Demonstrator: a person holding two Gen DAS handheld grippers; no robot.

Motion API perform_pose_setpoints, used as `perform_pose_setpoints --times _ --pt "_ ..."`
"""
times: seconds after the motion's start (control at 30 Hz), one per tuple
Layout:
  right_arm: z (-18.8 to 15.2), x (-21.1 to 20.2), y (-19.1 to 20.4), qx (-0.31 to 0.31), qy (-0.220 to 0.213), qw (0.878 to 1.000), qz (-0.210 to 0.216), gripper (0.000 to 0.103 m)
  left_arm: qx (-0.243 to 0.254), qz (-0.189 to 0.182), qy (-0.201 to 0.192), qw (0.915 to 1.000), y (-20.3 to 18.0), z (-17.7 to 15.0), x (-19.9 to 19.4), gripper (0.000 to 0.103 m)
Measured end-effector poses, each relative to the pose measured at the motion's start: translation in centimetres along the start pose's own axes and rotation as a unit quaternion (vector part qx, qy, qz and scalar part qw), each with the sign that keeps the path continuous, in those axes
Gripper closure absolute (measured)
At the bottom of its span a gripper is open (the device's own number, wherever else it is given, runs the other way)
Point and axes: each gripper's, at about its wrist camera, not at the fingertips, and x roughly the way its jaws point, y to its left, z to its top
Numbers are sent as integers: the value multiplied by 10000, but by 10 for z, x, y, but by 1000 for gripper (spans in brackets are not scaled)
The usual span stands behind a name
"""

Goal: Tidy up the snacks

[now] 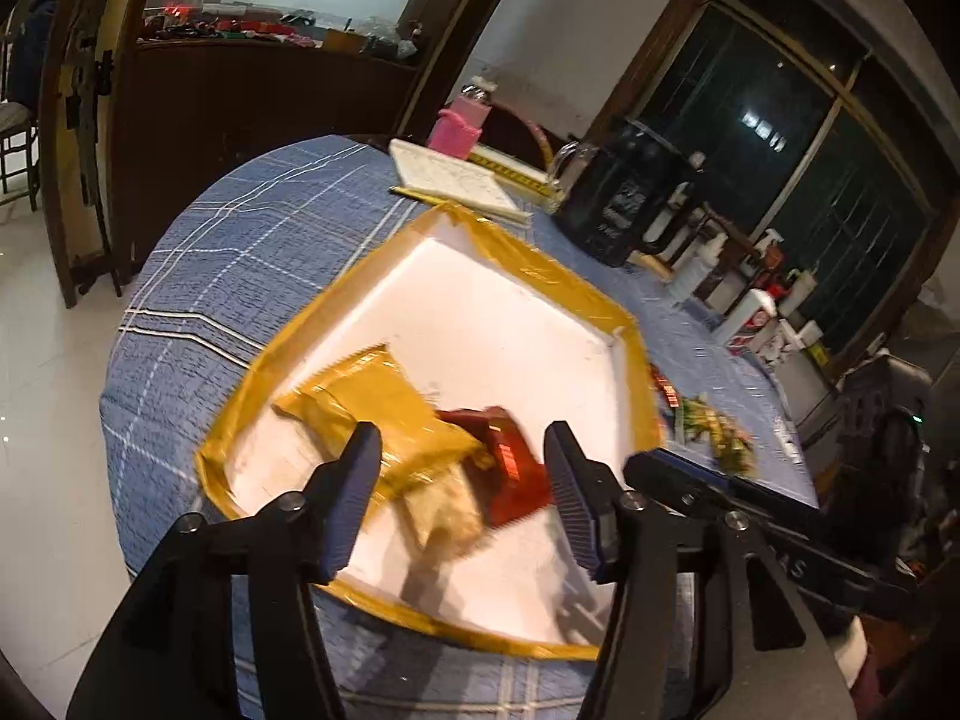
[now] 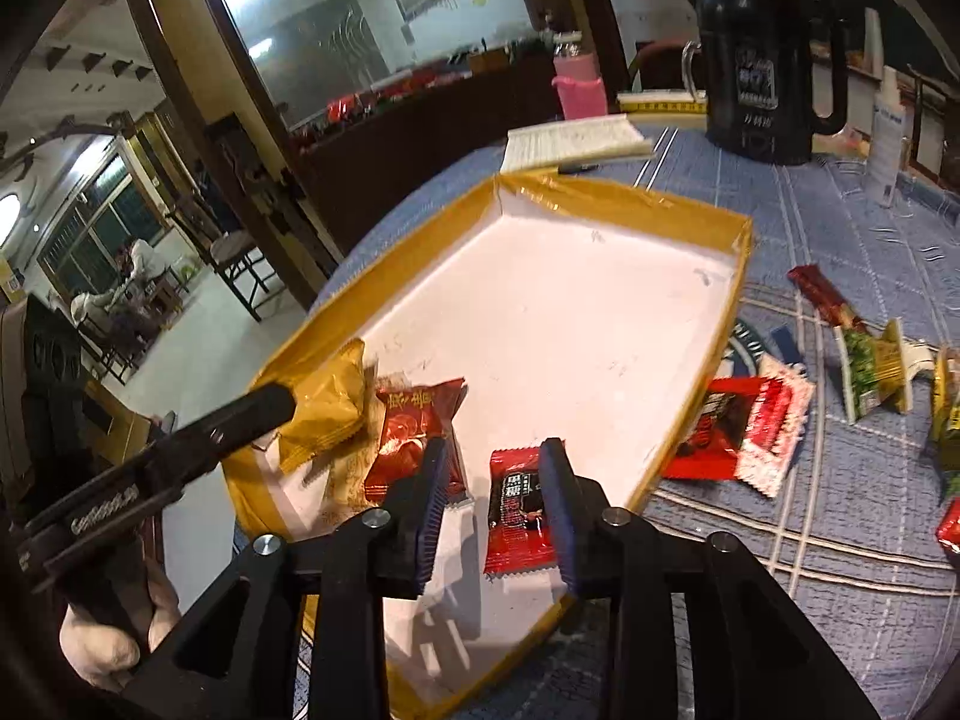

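Observation:
A shallow white tray with yellow taped rim [image 1: 312, 324] [image 2: 606, 195] lies on the blue checked tablecloth. In it lie a yellow snack packet [image 1: 384, 408] [image 2: 327, 405], a red packet [image 1: 516, 468] [image 2: 417, 438], a beige packet [image 1: 447, 507] and a small red-and-black packet [image 2: 516, 507]. My left gripper [image 1: 459, 453] is open above the yellow and red packets, holding nothing. My right gripper [image 2: 492, 468] is open over the small red-and-black packet, its jaws on either side of it, apart from it. The left gripper also shows in the right wrist view [image 2: 264, 408].
Loose snacks lie on the cloth right of the tray: a red-and-white packet [image 2: 744, 432], a green-and-yellow packet [image 2: 870, 369] [image 1: 720, 426], a dark red stick [image 2: 819, 294]. Behind stand a black kettle [image 2: 756, 72] [image 1: 624, 198], a pink bottle [image 1: 459, 126], a white book [image 1: 456, 177] and white bottles [image 1: 702, 264].

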Motion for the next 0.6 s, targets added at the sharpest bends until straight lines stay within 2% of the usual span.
perform_pose_setpoints --times 0.23,0.33,0.47,0.6 --pt "-5 -41 -31 437 -363 9982 175 67 250 -271 -66 9993 -36 -9 -18 41" --pt "-9 -67 -50 540 -685 9962 53 66 387 -363 -69 9986 -53 -13 -24 41" --pt "-15 -114 -76 573 -1545 9854 -436 66 515 -453 -29 9976 -73 -18 -27 41" --pt "-15 -164 -115 909 -2290 9664 -737 66 676 -485 18 9965 -95 -25 -30 41"
